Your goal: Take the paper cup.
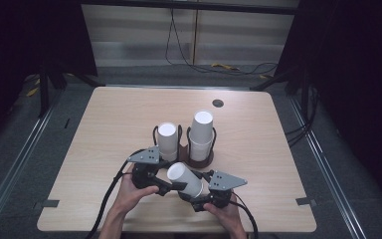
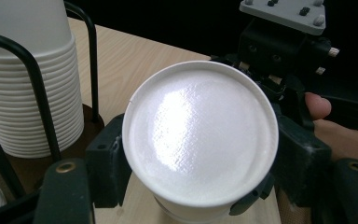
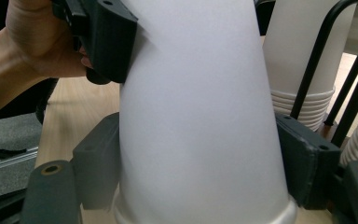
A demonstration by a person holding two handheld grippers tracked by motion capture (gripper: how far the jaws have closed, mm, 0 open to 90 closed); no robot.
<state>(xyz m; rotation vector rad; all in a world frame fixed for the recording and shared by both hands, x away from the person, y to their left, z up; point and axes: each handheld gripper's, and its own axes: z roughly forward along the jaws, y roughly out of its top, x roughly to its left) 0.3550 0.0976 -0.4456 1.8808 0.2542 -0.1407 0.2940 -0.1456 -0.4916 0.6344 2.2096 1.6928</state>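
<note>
Inspector: Cup was found lying tilted between both grippers, above the near part of the bench, its base turned toward the left gripper.

Clerk: And the state of the fingers?

Inspector: In the right gripper view, the right gripper had its fingers clenched on the cup near its rim. In the left gripper view, the left gripper's fingers flanked the base end; contact there could not be confirmed.

Clerk: Surroundings?

Inspector: A black wire holder stood just beyond the cup, carrying two upturned stacks: the left stack and the taller right stack. A hand held the left gripper.
</note>
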